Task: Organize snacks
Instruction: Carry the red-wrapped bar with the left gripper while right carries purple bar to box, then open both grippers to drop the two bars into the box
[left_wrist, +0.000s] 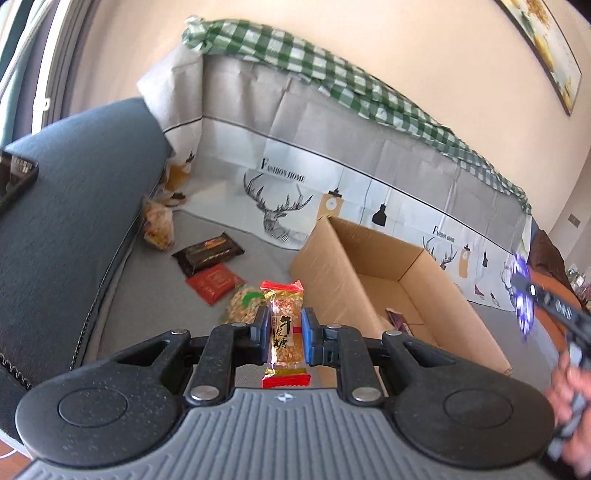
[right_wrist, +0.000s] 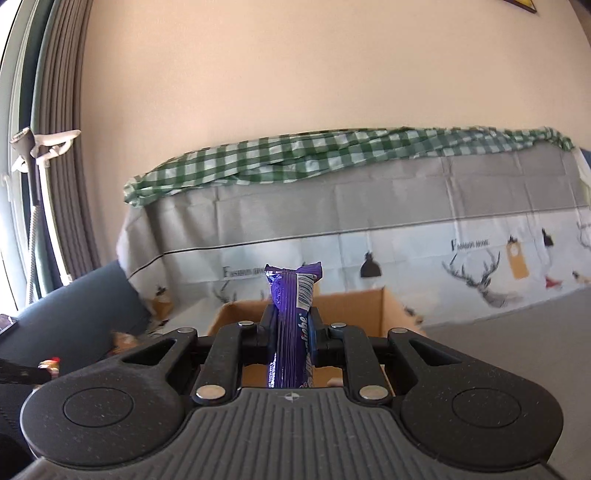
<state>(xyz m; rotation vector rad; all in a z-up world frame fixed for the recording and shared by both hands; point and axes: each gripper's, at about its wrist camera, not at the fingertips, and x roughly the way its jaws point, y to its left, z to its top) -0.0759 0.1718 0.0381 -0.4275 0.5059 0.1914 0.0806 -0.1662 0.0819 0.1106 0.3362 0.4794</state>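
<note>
A peanut candy bar (left_wrist: 286, 332) in a clear wrapper with red ends is clamped upright between the blue pads of the left gripper (left_wrist: 284, 330), held above the grey sofa seat (left_wrist: 155, 295), just short of the near wall of the open cardboard box (left_wrist: 343, 266). A purple snack bar (right_wrist: 291, 325) is pinched edge-on in the right gripper (right_wrist: 291, 332), which is aimed toward the same box from its other side.

Both wrappers are slick and are gripped only across a narrow middle band, so a bar could be let slide or pivot if a wrist is jerked. If both grippers are brought over the box together, a collision between them is judged likely, as the opening is shared. A release made too early could drop the candy outside the near wall, onto the seat beside the loose peanut packet (left_wrist: 242, 304), the red packet (left_wrist: 214, 282) and the dark packet (left_wrist: 207, 253). At least one packet is seen already inside the box.
</note>
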